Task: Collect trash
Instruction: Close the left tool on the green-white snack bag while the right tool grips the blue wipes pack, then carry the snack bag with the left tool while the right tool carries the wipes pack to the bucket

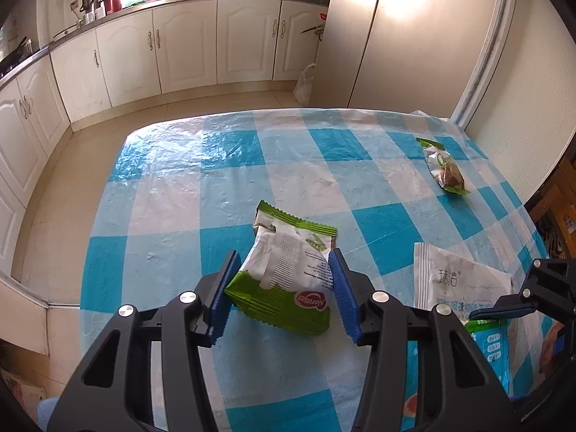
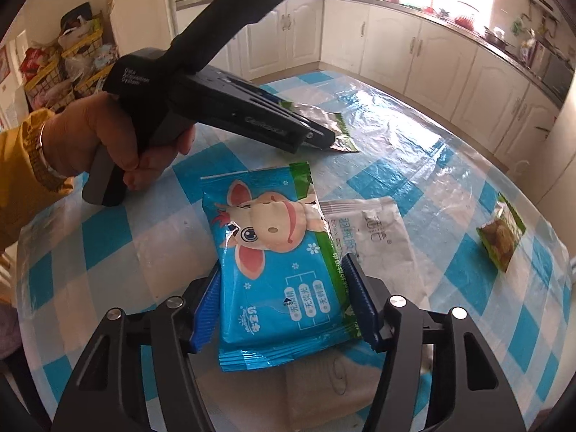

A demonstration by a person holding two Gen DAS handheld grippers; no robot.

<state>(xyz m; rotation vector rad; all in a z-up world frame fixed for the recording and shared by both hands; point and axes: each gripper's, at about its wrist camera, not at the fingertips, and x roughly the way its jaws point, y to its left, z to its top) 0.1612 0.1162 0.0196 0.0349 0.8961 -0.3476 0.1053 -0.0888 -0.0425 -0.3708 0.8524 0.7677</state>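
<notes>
A kitchen bench (image 1: 172, 187) under a blue-and-white checked plastic cloth, with trash scattered across it: I work both tools at once. My left gripper (image 1: 284, 288) has its blue ribbed fingers (image 1: 343, 298) set on either side of the green-and-white Naraya snack wrapper (image 1: 284, 273), both pads touching its crumpled sides, so I judge it gripped, though only lightly. My right gripper (image 2: 288, 298) has its fingers (image 2: 363, 306) pressed against the long edges of the blue cartoon-cow wet-wipe pack (image 2: 273, 252), grasping it across its width; the pack's far end lies over a white sachet (image 2: 381, 237) on the bench. In the right wrist view my left hand (image 2: 118, 140) holds its tool just beyond the pack.

A third piece, a small green wrapper with a brown snack picture (image 1: 446, 169), lies well apart near the bench's far right edge, not yet taken.

The Naraya wrapper looks empty, thin and very light; I expect it to crush flat under any squeeze and to slip on its glossy film, so the bunched middle, where the folds give bulk, is the place to hold. The wipe pack looks fuller and heavier, soft but with some body; its slick foil could slide between the pads, so I judge a hold across the middle of the padded body safer than the flat sealed ends. The white sachet looks flat against the cloth and may be hard to get a finger under.
</notes>
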